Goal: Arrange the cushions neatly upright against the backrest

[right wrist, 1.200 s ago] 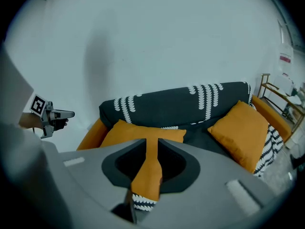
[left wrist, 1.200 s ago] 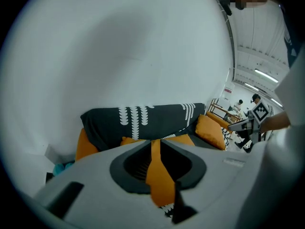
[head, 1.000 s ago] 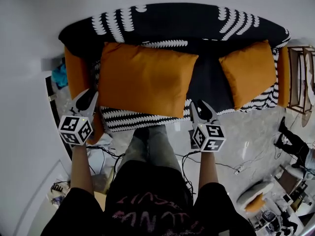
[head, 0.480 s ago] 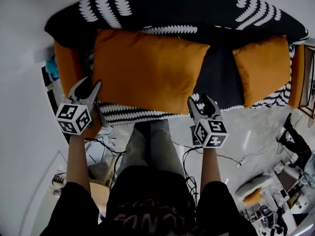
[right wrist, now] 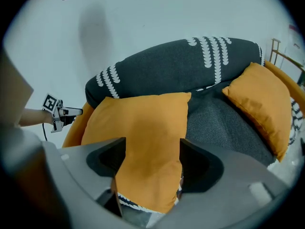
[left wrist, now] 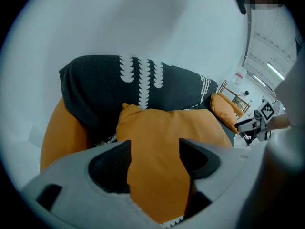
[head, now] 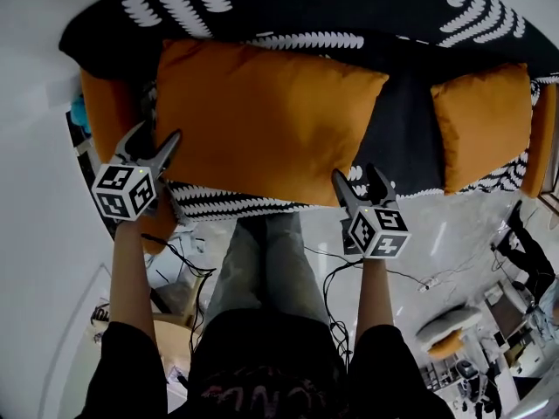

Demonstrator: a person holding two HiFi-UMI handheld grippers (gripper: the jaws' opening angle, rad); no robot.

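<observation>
The large cushion (head: 262,120) is smooth orange cloth with a faint sheen. The sofa cover (head: 297,7) is matt dark cloth printed white; the seat (right wrist: 224,123) is coarser grey weave.

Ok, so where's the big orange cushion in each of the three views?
Head view: the big orange cushion fills the upper centre.
Left gripper view: it runs from the centre down to the bottom edge.
Right gripper view: it sits left of centre and reaches low in the picture.
Shared landmark: the black backrest with its white pattern, right behind the cushion.
</observation>
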